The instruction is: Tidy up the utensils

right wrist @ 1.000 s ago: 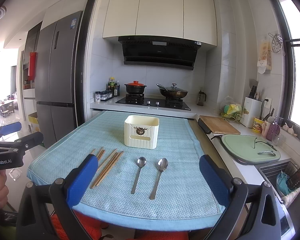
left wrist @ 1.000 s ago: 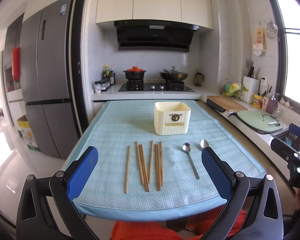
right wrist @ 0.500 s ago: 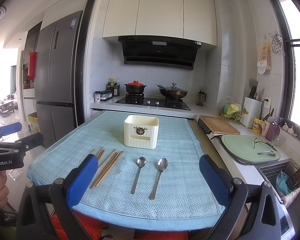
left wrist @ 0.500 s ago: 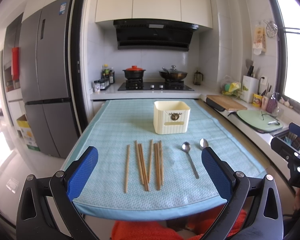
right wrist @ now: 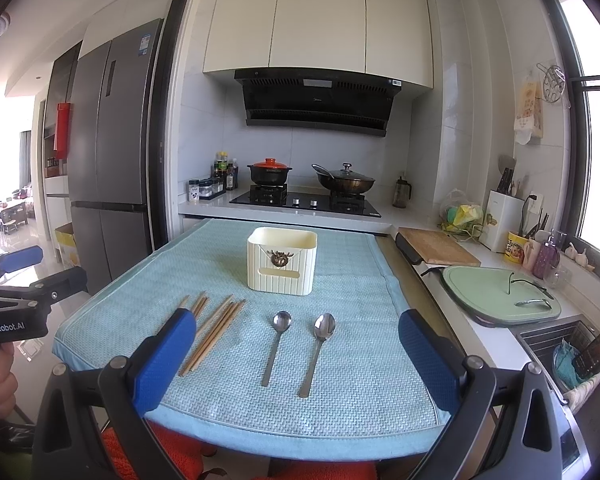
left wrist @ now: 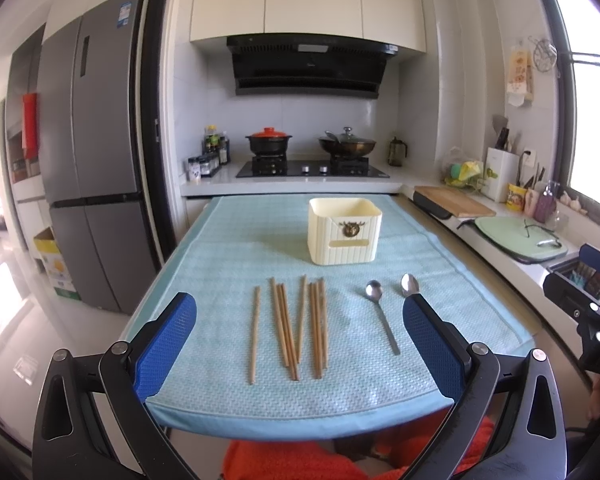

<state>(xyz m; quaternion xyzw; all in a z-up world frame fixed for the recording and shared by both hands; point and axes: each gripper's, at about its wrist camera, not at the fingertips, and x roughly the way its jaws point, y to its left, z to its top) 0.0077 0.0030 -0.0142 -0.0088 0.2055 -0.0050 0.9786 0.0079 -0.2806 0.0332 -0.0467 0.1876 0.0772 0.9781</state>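
Nothing has moved since the earlier frames: both grippers hold the same station short of the table's near edge, and no utensil has shifted.

Your left gripper (left wrist: 300,344) has its jaws spread wide and empty. Your right gripper (right wrist: 296,356) is likewise spread wide and holds nothing.

Take the cream holder (left wrist: 344,230) as the landmark. The chopsticks (left wrist: 296,326) lie loose on the blue cloth (left wrist: 220,264) in front of the holder and slightly to its left, roughly parallel, some touching. The two spoons (right wrist: 300,350) lie side by side in front of the holder to its right, bowls toward it, handles toward you.

Handling, as a judgement: the chopsticks are light, stiff and thin, and may roll or scatter; pinch a bundle near mid-length. The spoons are smooth metal, probably slippery, lying flat on the cloth; grip across the handle, not the bowl.

Legible writing: "GenRobot.AI" on the left gripper body (right wrist: 14,320). The holder carries a small metal emblem; no text is readable there.
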